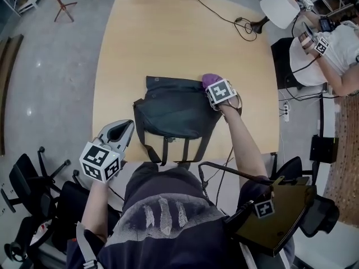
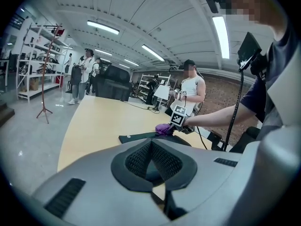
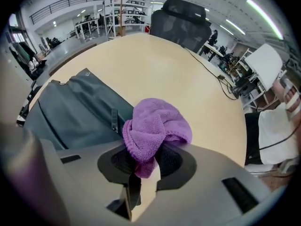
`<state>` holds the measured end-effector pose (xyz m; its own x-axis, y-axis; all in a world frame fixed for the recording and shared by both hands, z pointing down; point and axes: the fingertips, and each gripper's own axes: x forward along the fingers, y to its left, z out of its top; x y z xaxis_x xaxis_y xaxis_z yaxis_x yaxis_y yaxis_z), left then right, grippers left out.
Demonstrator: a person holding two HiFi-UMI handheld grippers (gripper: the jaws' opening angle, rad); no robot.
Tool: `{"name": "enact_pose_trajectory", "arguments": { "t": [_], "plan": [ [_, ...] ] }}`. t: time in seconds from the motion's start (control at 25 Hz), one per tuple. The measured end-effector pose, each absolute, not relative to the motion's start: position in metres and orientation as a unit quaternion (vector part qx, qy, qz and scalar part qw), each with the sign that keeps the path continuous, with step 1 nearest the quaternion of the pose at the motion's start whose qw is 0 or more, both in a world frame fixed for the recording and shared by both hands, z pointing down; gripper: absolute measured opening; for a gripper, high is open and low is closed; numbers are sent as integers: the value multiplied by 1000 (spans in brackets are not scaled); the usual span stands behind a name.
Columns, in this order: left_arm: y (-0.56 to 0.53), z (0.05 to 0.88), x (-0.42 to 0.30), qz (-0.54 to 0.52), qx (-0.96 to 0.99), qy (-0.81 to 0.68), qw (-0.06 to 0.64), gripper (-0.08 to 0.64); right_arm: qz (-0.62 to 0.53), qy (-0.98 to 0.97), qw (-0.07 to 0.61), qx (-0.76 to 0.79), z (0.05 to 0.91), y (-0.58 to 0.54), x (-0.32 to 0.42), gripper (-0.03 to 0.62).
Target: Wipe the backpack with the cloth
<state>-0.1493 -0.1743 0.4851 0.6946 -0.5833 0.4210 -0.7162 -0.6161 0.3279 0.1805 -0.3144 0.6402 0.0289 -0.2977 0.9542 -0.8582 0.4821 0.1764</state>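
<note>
Gripping the purple cloth, the right gripper had its jaws closed on a bunched fold, with most of the fabric bulging out beyond the tips. It was poised at the far right corner of the backpack. From those jaws the bag spread away to the left and toward the near edge of the table. Whether the cloth was pressed onto the fabric or hung just above it could not be told.

The backpack lay flat, its long axis running left to right, its straps trailing over the near edge of the table. It looked closed, and nothing of its inside showed.

The left gripper hung off the near left corner of the table, well apart from the bag, its jaws brought together with nothing between them. The right hand was plainly the nearer one and carried the cloth, so the wipe was its job.

Judging by this layout, a stroke would likely run leftward along the bag's length, or back toward the straps. The light bag might slide under the cloth unless the left gripper came in to steady it.
</note>
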Motion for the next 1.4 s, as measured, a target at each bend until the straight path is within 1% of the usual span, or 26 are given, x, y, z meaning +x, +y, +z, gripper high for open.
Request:
{"name": "enact_pose_trajectory", "arguments": {
  "t": [0.24,0.44,1.0,1.16,1.4],
  "plan": [
    [-171,488,-161,134,885,-371,247,6,242,-679,561,408,639,-313,134,96],
    [-172,486,-171,125,885,-375,247,6,202,-690,588,370,640,-316,85,94],
    [-173,493,-211,113,871,-400,262,6,238,-737,557,300,648,-320,-30,93],
    [-175,495,-222,107,865,-410,268,6,204,-725,592,287,650,-322,-41,92],
    [-176,497,-230,107,860,-421,269,6,193,-749,571,274,646,-323,-65,92]
  ]
}}
